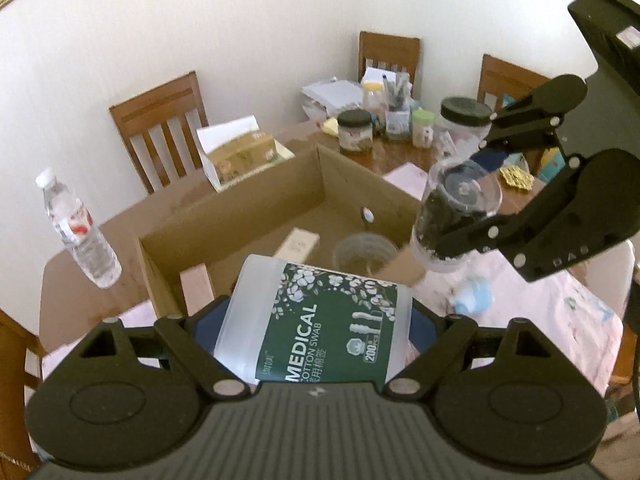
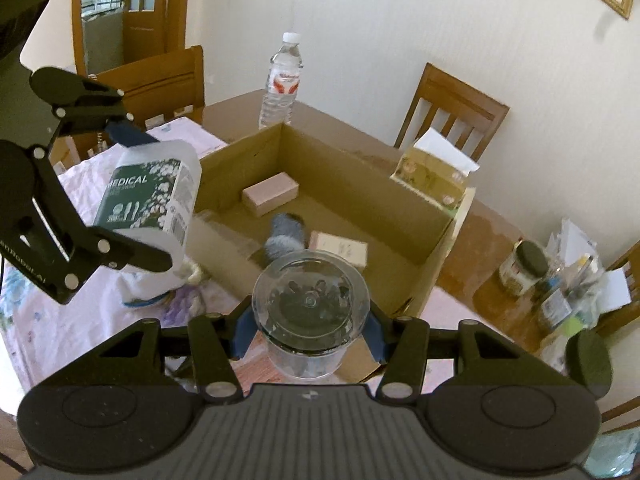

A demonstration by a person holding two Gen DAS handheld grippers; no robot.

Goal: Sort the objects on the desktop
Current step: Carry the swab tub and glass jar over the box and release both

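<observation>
A white tub of medical cotton swabs (image 1: 320, 328), wrapped in a dark green label, sits clamped between the blue pads of the left tool (image 1: 316, 332), held in the air at the near edge of an open cardboard box (image 1: 240, 216). The right tool (image 2: 310, 332) grips a clear plastic jar (image 2: 310, 304) with dark contents, seen end-on, also in the air at the box's near edge; its pads press the jar's sides.

Inside the box lie a pinkish block (image 2: 270, 193), a small pale carton (image 2: 338, 248) and a grey fuzzy item (image 2: 286, 234). The box's near flap (image 2: 224, 236) folds outward toward the tools, between them and the box floor.

The box stands on a brown wooden counter (image 2: 488, 280), partly covered on the near side by a pale flowered cloth (image 2: 80, 320). Beyond the box's far corner stands a water bottle (image 2: 282, 80) with a red label. Against the box's far wall sits an open tissue box (image 2: 434, 176). Farther along the counter, well apart from the box, is a cluster of jars with dark lids (image 1: 355, 130), loose papers and a pen holder. Wooden chairs (image 1: 160, 128) ring the counter against a white wall.
</observation>
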